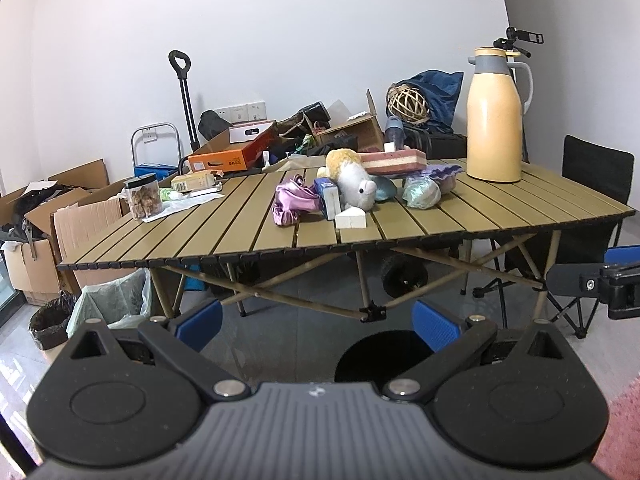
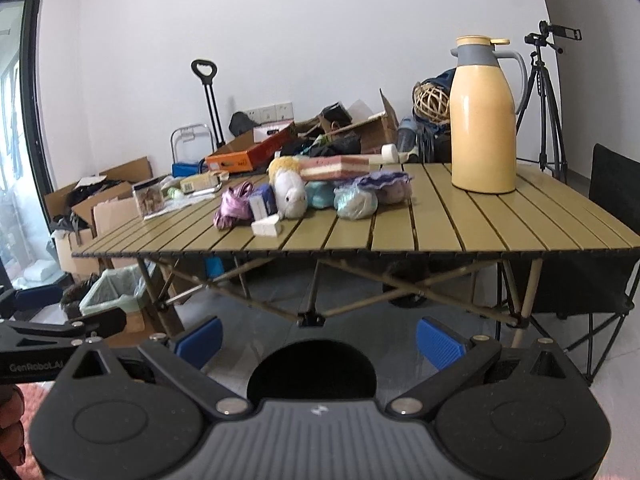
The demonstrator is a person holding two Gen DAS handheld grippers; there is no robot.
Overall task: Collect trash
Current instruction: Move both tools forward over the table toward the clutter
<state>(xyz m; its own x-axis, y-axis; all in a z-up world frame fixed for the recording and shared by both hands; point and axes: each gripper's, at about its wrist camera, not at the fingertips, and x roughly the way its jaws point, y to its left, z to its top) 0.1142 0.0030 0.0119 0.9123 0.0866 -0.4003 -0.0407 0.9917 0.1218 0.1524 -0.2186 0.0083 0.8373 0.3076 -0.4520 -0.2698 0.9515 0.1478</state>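
While both grippers wait low in front of the folding table (image 1: 460, 216), its near edge runs across each view above their fingers, and the front strip of the tabletop is bare. The stuff sits farther back: a white tissue pack (image 1: 351, 220) nearest the edge, a purple crumpled wrapper (image 1: 290, 202) beside it, a plush toy (image 1: 354, 184), and a plastic jar (image 1: 143, 197) on paper by the left edge. A tall yellow jug (image 1: 495, 120) stands alone at the back right. Under the table, between its crossed legs, the floor is open. A round black bin (image 2: 312, 372) sits on the floor just below the grippers. The left gripper (image 1: 318, 324) is spread wide and holds nothing. The right gripper (image 2: 319, 340) is spread wide too, also with nothing in it. They point level at the table, side by side.
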